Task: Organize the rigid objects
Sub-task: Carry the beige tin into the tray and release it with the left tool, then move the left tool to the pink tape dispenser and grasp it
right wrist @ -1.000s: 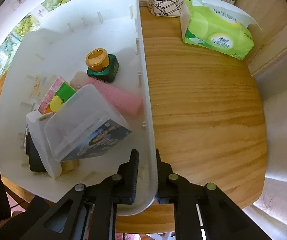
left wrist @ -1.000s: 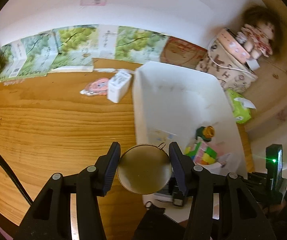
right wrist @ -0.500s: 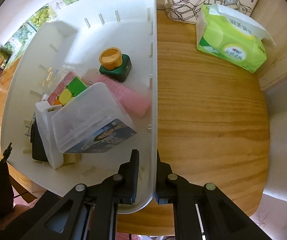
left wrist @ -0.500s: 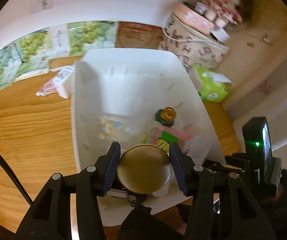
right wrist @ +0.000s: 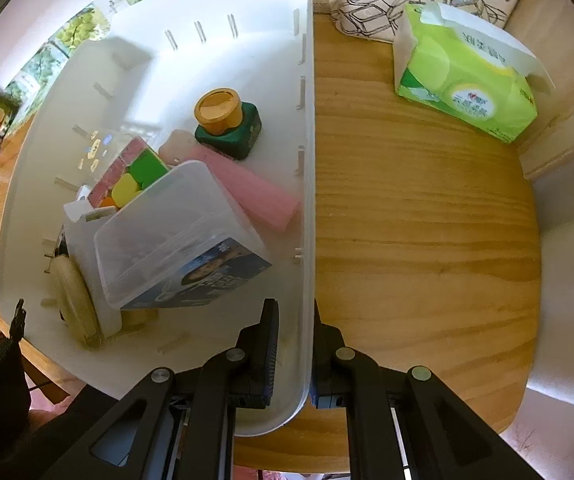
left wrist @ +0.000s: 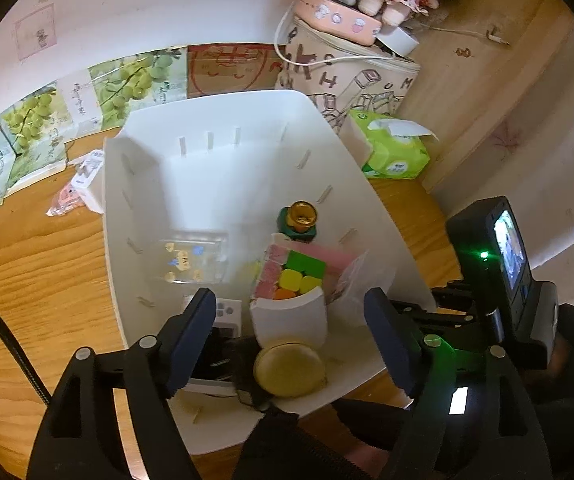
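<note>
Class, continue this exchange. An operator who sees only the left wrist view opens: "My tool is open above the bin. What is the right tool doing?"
Observer: The right tool is shut on the white bin's side wall, one finger inside and one outside.
Operator: Does the round tin lie flat?
Observer: No. The round tin stands on edge against a white holder.
Operator: What covers the cube's right side?
Observer: A clear box with a blue label leans over the cube.
</note>
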Demonstrator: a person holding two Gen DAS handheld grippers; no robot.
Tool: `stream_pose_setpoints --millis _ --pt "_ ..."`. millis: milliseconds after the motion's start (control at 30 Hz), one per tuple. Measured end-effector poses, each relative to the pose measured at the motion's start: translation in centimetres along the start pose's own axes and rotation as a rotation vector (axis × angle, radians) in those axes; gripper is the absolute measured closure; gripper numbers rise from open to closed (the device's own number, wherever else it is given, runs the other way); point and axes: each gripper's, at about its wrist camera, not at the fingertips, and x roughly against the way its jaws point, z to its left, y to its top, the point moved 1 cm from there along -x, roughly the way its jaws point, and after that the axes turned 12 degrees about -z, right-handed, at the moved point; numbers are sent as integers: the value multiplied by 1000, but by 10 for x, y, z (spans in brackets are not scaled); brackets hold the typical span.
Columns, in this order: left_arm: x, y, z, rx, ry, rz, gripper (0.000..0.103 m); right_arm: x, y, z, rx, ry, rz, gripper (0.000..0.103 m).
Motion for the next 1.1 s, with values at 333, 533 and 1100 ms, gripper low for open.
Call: stream_pose_setpoints --millis 333,533,1100 --pt "17 3 51 47 42 -44 24 -4 -1 -4 -83 -70 13 91" --pt "27 7 92 75 79 -40 24 -7 0 -4 -132 -125 25 91" --pt "4 41 209 -73 132 2 24 -16 5 12 -210 -264 71 89"
